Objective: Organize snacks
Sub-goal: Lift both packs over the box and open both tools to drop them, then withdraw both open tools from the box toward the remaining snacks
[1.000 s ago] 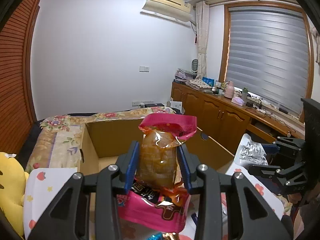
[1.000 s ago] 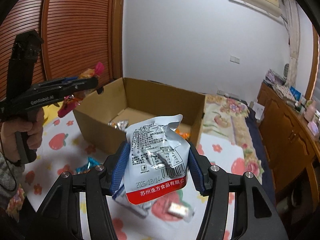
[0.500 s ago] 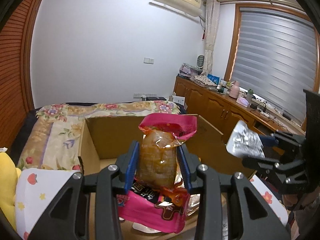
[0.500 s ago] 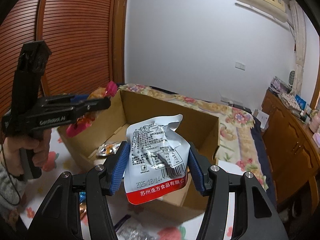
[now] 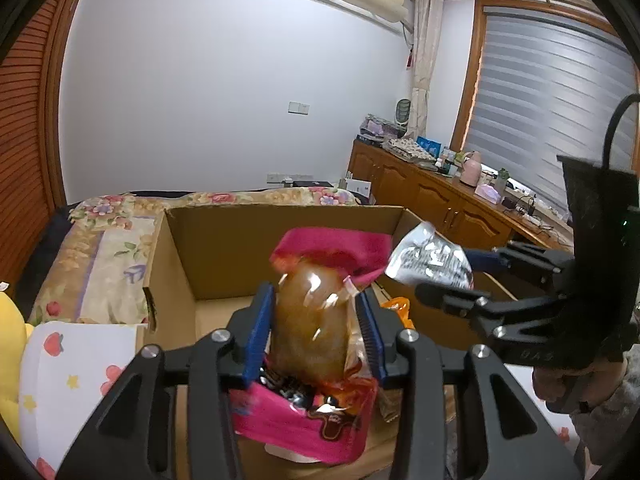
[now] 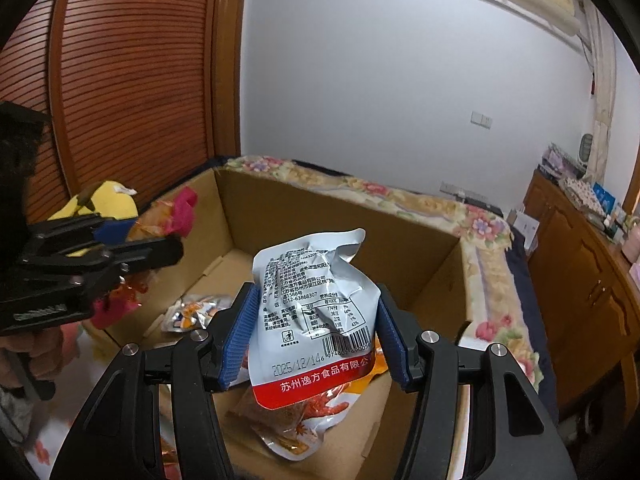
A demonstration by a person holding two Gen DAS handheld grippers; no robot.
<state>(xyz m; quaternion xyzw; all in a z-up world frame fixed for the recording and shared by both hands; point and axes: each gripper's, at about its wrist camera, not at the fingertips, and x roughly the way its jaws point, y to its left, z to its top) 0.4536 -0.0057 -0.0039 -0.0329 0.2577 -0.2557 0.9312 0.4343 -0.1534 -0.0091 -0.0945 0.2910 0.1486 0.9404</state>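
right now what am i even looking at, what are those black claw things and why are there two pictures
There is no robot here. A person holds a hand tool in each hand, and each tool has two black fingers with blue pads and a wide-angle camera looking along them. So each picture is one tool's own view.

The left view shows the left gripper shut on a pink snack pack. The right view shows the right gripper shut on a silver pouch. Each tool also shows up at the edge of the other's picture.

Both are held over an open cardboard box on a bed, with a few snack packets already inside. The job seems to be collecting snacks into the box.
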